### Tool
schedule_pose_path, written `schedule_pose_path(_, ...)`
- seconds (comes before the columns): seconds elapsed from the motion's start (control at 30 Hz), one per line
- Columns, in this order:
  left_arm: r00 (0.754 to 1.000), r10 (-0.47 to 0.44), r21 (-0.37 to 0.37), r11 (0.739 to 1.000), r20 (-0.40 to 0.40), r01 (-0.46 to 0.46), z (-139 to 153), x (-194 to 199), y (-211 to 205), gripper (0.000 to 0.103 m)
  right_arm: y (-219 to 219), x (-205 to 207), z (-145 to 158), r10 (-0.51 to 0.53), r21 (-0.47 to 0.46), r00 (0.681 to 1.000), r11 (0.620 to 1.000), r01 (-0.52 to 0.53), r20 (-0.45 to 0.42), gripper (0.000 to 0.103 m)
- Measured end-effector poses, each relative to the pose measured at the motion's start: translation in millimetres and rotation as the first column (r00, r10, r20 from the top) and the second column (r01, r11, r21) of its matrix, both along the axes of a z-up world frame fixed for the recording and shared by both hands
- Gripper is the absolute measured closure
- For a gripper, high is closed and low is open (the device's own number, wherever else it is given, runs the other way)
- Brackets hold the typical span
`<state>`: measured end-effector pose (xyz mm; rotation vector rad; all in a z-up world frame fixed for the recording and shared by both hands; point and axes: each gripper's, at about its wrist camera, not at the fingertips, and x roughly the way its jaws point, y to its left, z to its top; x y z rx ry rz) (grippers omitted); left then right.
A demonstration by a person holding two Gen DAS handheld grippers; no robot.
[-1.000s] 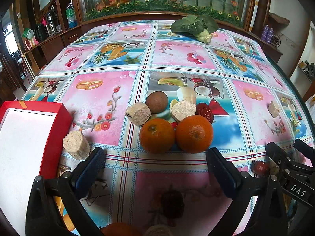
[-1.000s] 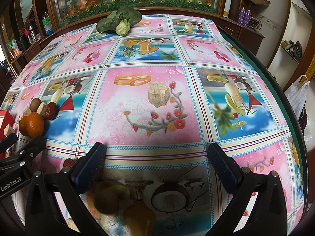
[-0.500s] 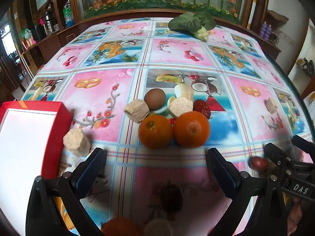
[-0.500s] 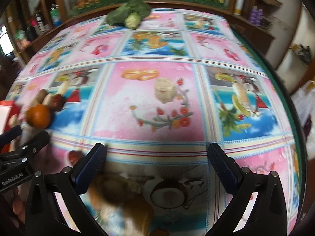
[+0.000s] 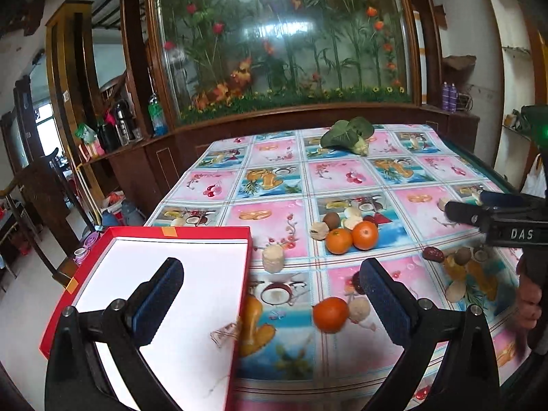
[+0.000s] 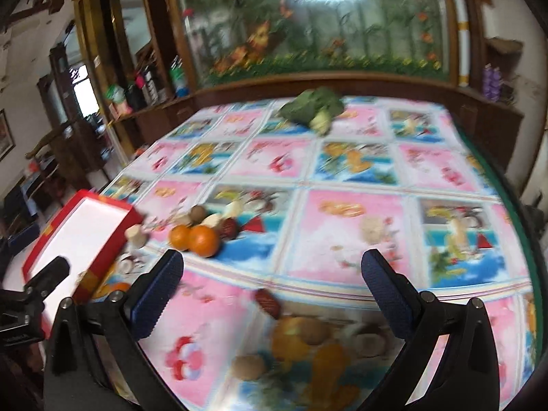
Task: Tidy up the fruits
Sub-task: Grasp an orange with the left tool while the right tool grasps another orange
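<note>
Left gripper [image 5: 270, 303]: jaws spread wide, nothing between them, held above the surface. Its left finger [image 5: 157, 303] hangs over the white inside of the red box [image 5: 239, 294]; its right finger lies over the patterned cloth [image 5: 342, 178].

Right gripper [image 6: 272, 289]: jaws also spread wide and empty, above the near part of the cloth. This view is blurred.

Nearest the left jaws: one orange [image 5: 330, 314] on the cloth, touching a pale round piece [image 5: 359, 309] on its right. A pale cylinder-shaped piece [image 5: 273, 259] sits just beside the box's right wall.

Farther out: two oranges [image 5: 352, 237] touching side by side, with a brown round fruit [image 5: 331, 220], pale chunks and a dark red fruit packed close behind them. A second dark red fruit [image 5: 433, 254] lies apart to the right, near the right gripper's fingers as seen from the left camera.

Far end of the surface: a leafy green vegetable [image 5: 347, 134]. The box holds no fruit.
</note>
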<state>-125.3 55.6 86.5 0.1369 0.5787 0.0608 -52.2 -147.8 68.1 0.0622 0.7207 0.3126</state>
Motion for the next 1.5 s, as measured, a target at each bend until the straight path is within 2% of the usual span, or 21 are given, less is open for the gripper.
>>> schedule_pose_path(0.07, 0.999, 0.028, 0.059, 0.998, -0.02, -0.027, 3, 14, 0, 0.0, 19, 11, 3, 0.031, -0.026, 0.998, 0.999, -0.032, -0.048, 0.0)
schedule_pose_path(0.13, 0.998, 0.045, 0.087, 0.995, -0.045, -0.041, 5, 23, 4, 0.001, 37, 21, 5, 0.06, -0.037, 0.996, 0.997, -0.063, -0.059, 0.0)
schedule_pose_path(0.27, 0.995, 0.097, 0.076, 0.993, -0.034, -0.094, 8, 25, 21, 0.001, 56, 40, 1, 0.073, -0.03, 0.991, 0.997, -0.077, -0.112, 0.0)
schedule_pose_path(0.4, 0.993, 0.103, 0.064, 0.993, -0.049, -0.1, 3, 24, 30, 0.001, 44, 37, 3, 0.032, 0.003, 0.996, 0.999, -0.032, -0.078, 0.0)
schedule_pose_path(0.53, 0.996, 0.072, 0.045, 0.997, -0.048, -0.07, -2, 18, 29, 0.001, 22, 26, 4, 0.019, -0.005, 0.999, 1.0, -0.019, -0.046, 0.0)
schedule_pose_path(0.77, 0.992, -0.077, 0.034, 0.996, -0.102, 0.081, -23, 1, -3, 0.001, -33, -4, 10, -0.037, -0.026, 0.999, 0.999, 0.037, 0.016, 0.0)
schedule_pose_path(0.9, 0.984, -0.12, 0.007, 0.993, -0.135, 0.122, -32, -2, -11, 0.001, -48, -6, 12, -0.045, -0.002, 0.999, 0.999, 0.045, 0.004, 0.0)
schedule_pose_path(1.17, 0.98, -0.132, 0.008, 0.991, -0.15, 0.135, -34, 0, -9, 0.001, 10, 30, -2, 0.032, -0.016, 0.99, 0.999, -0.035, -0.135, 0.0)
schedule_pose_path(1.37, 0.96, -0.193, -0.015, 0.981, -0.203, 0.194, -39, 13, -16, 0.001, 48, 50, -20, 0.069, -0.011, 0.973, 0.997, -0.074, -0.222, 0.0)
schedule_pose_path(1.43, 0.953, -0.209, -0.036, 0.978, -0.221, 0.207, -43, 18, -17, 0.007, 59, 56, -26, 0.072, -0.027, 0.968, 0.996, -0.081, -0.242, 0.0)
schedule_pose_path(1.5, 0.941, -0.233, -0.06, 0.973, -0.247, 0.225, -48, 24, -18, 0.018, 65, 61, -32, 0.069, -0.037, 0.963, 0.996, -0.081, -0.259, 0.001)
